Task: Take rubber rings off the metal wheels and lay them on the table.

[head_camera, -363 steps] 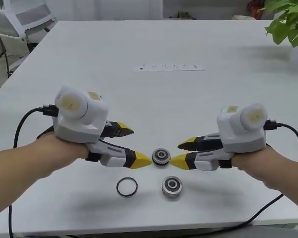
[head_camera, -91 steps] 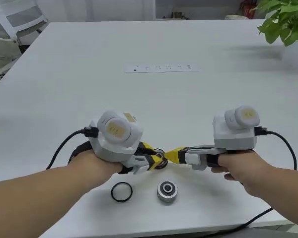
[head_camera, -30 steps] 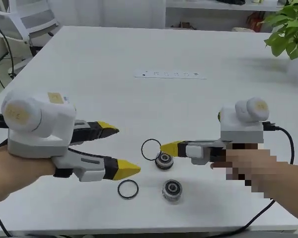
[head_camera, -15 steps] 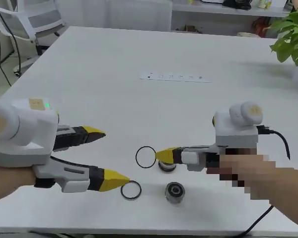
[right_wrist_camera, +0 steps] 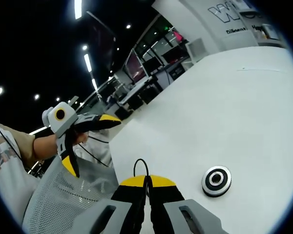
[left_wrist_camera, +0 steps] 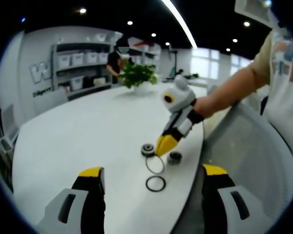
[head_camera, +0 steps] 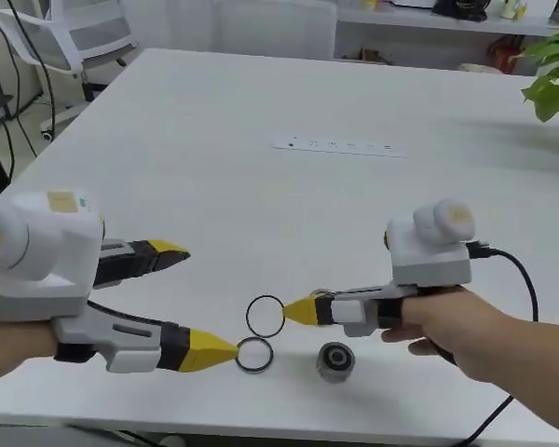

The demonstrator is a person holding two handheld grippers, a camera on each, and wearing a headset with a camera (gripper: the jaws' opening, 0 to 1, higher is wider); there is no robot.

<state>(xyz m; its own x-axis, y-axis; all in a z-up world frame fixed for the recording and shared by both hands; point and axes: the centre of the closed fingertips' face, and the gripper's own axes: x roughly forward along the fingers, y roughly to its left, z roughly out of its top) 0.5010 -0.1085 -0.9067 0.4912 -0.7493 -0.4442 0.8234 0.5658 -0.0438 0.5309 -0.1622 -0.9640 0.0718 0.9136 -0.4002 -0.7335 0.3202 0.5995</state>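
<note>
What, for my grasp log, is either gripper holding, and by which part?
The right gripper pinches a rubber ring by its rim; the left gripper is open, holding nothing.

Two thin black rubber rings and two small metal wheels sit in the lower middle of the head view. The held ring (head_camera: 265, 316) is pinched at its right edge between the closed tips of the right gripper (head_camera: 292, 311). It stands out to the left of them as a full open circle, and whether it touches the table cannot be told. The loose ring (head_camera: 254, 355) lies flat on the white top just below it, apart from it. The near wheel (head_camera: 335, 360), silver with a dark hub, lies flat to the right of the loose ring. The far wheel (left_wrist_camera: 147, 149) lies flat at the centre of the left gripper view, close beside the yellow tip.
</note>
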